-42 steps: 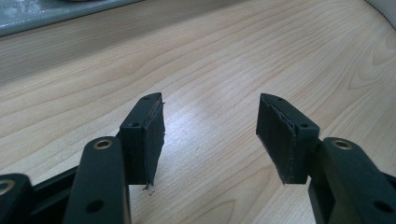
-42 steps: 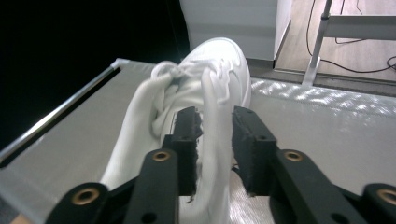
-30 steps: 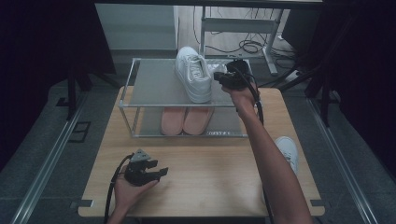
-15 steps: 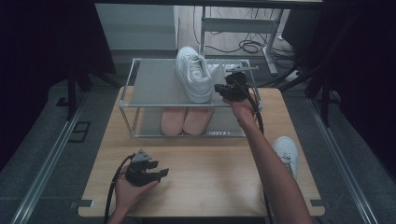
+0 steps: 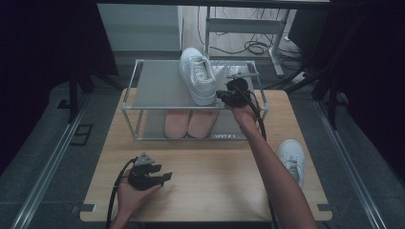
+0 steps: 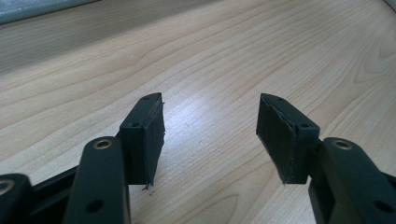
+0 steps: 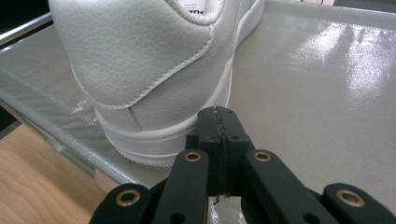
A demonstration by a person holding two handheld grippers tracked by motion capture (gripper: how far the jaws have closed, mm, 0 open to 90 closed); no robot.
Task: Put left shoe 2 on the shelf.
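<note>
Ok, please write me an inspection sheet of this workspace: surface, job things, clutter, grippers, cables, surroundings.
Surface: wooden table, bare in front of the rack.
Job's things: white sneaker on the top shelf of the shoe rack; second white sneaker on the floor at the table's right.
Clutter: pink shoes on the lower shelf.
Grippers: right gripper shut, empty, beside the sneaker's heel; left gripper open, empty, over the table.
Cables: one trails from each gripper; more on the floor behind.
Surroundings: dark curtains, grey floor.

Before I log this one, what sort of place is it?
Probably a lab or recording studio staged as a shoe-tidying spot: a wooden table carrying a small metal shoe rack, dark curtains around it, and loose cables on the floor behind.
</note>
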